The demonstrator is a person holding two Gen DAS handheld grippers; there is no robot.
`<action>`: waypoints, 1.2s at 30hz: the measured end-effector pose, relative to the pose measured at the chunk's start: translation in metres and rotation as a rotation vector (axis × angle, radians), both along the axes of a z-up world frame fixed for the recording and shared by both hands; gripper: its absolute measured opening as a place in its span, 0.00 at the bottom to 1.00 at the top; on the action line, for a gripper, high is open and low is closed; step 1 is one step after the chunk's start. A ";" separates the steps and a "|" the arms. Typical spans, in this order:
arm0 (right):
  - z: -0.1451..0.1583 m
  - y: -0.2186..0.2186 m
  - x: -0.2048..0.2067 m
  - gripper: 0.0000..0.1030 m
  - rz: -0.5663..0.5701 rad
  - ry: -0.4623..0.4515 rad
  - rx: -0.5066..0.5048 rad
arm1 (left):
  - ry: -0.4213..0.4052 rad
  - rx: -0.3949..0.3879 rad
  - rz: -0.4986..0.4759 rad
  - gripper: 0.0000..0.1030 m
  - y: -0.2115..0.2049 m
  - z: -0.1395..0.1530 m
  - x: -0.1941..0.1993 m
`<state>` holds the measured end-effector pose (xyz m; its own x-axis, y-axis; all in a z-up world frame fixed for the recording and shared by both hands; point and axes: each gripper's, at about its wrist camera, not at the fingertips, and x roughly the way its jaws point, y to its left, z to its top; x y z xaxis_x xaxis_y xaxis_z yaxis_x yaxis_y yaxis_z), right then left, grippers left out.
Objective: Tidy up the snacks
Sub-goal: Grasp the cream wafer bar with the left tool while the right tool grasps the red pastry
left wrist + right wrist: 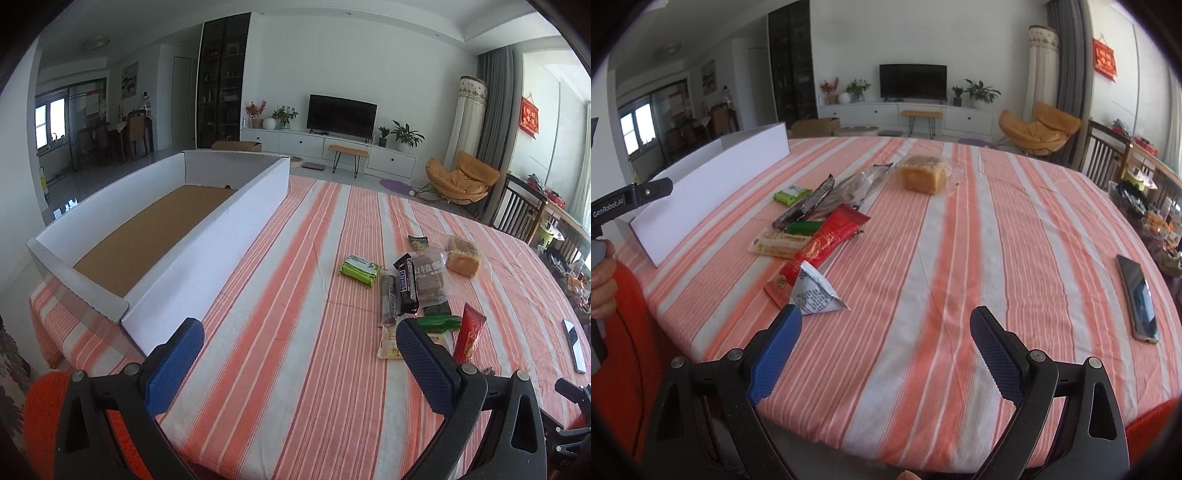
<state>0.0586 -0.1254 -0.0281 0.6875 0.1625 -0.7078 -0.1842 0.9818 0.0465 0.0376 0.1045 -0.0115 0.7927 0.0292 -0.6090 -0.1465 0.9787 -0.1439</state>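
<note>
A pile of snacks lies on the striped tablecloth (295,295): a green packet (360,268), a dark Snickers bar (406,284), a wrapped bread loaf (462,256), a red stick pack (469,334). In the right wrist view I see the loaf (923,179), the red pack (827,240) and a white triangular pack (816,291). An empty white cardboard box (236,236) with a brown floor stands at the left. My left gripper (299,365) is open and empty, near the box corner. My right gripper (886,354) is open and empty, just right of the triangular pack.
A phone (1137,299) lies near the table's right edge. An orange seat cushion (48,406) is at the near left. Dark wooden chairs (1108,155) stand at the far right side. The left gripper's body (628,199) shows at the left in the right wrist view.
</note>
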 end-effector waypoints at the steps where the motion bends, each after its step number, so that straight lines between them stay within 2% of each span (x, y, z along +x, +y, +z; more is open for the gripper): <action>1: -0.003 0.006 0.002 0.92 0.027 0.023 -0.001 | 0.022 -0.046 0.001 1.00 0.006 -0.005 0.002; 3: -0.007 0.026 0.011 0.92 0.111 0.068 -0.019 | 0.040 -0.124 -0.001 1.00 0.011 -0.011 0.004; 5: -0.014 0.052 0.026 0.92 0.209 0.144 -0.068 | 0.044 -0.143 -0.008 1.00 0.010 -0.013 0.005; 7: -0.030 0.069 0.043 0.92 0.245 0.209 -0.117 | 0.037 -0.114 -0.020 1.00 0.005 -0.012 0.002; 10: -0.055 0.066 0.074 0.93 0.264 0.288 -0.116 | 0.019 -0.036 -0.032 1.00 -0.007 -0.010 -0.003; 11: -0.052 0.056 0.083 0.91 0.221 0.247 -0.123 | 0.019 -0.021 -0.037 1.00 -0.009 -0.011 -0.003; 13: -0.043 0.032 0.102 0.92 0.053 0.171 -0.205 | 0.039 -0.006 -0.054 1.00 -0.014 -0.016 -0.002; 14: -0.033 0.017 0.107 0.92 -0.016 0.122 -0.207 | 0.054 -0.006 -0.065 1.00 -0.017 -0.019 0.000; 16: -0.013 -0.007 0.105 0.92 -0.072 0.061 -0.145 | 0.089 -0.003 -0.087 1.00 -0.025 -0.026 0.005; 18: -0.004 -0.019 0.095 0.92 -0.071 0.042 -0.084 | 0.134 0.010 -0.109 1.00 -0.034 -0.037 0.011; 21: -0.012 -0.022 0.073 0.92 -0.052 0.059 -0.051 | 0.197 0.015 -0.136 1.00 -0.046 -0.052 0.019; 25: -0.049 -0.013 0.076 0.92 -0.043 0.202 -0.045 | 0.248 0.039 -0.181 1.00 -0.066 -0.063 0.030; 26: -0.054 -0.012 0.078 0.92 -0.040 0.220 -0.046 | 0.255 0.052 -0.206 1.00 -0.073 -0.063 0.035; 28: -0.054 -0.004 0.080 0.92 -0.022 0.199 -0.089 | 0.267 0.104 -0.271 1.00 -0.088 -0.059 0.049; 33: -0.057 0.000 0.081 0.93 -0.007 0.185 -0.074 | 0.284 0.236 -0.550 1.00 -0.121 -0.054 0.088; 36: -0.058 -0.001 0.080 0.93 -0.012 0.183 -0.074 | 0.276 0.268 -0.586 1.00 -0.122 -0.058 0.113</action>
